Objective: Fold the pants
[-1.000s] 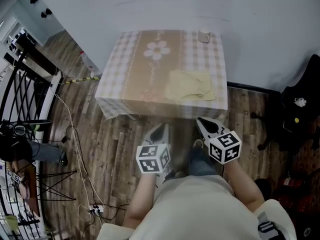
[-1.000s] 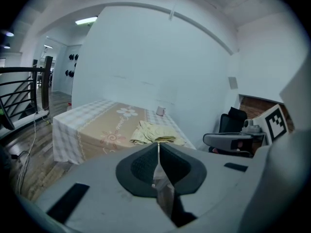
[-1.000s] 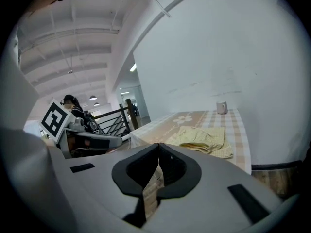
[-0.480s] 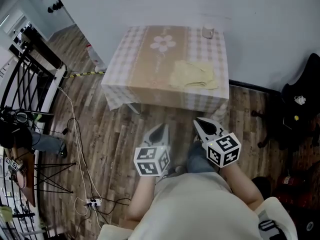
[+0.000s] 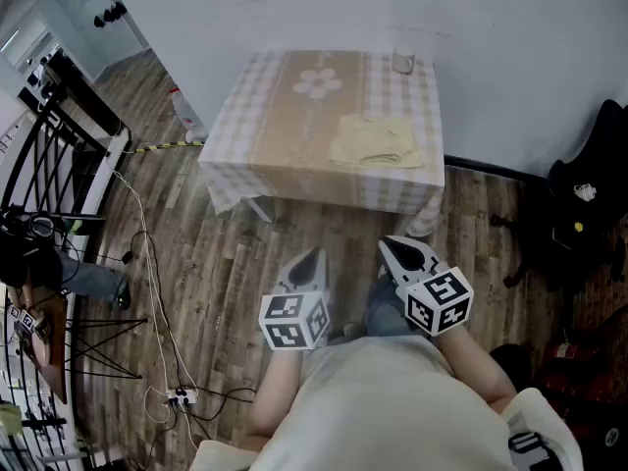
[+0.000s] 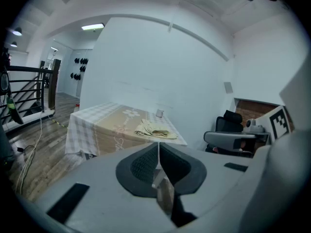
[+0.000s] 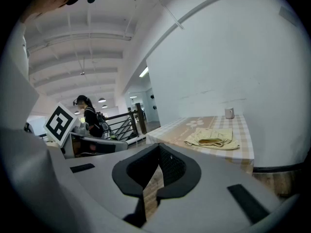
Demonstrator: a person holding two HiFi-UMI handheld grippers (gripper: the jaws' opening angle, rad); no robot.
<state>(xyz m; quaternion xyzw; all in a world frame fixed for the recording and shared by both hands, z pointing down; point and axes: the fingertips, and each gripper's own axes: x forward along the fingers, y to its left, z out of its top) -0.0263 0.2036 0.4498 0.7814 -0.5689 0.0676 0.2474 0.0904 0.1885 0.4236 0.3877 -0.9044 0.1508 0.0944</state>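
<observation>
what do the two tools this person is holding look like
The left tool and right tool are pale grey, with dark textured pads that taper to a point. Each carries a white cube printed with black square markers. The person wears a cream top.

The left gripper (image 5: 310, 260) and the right gripper (image 5: 397, 251) are held side by side, a little apart, both pointing forward and slightly down. Each has its jaws together with nothing between them. Behind their marker cubes (image 5: 293, 322), the forearms (image 5: 270, 395) run back to the torso (image 5: 383, 410).
</observation>
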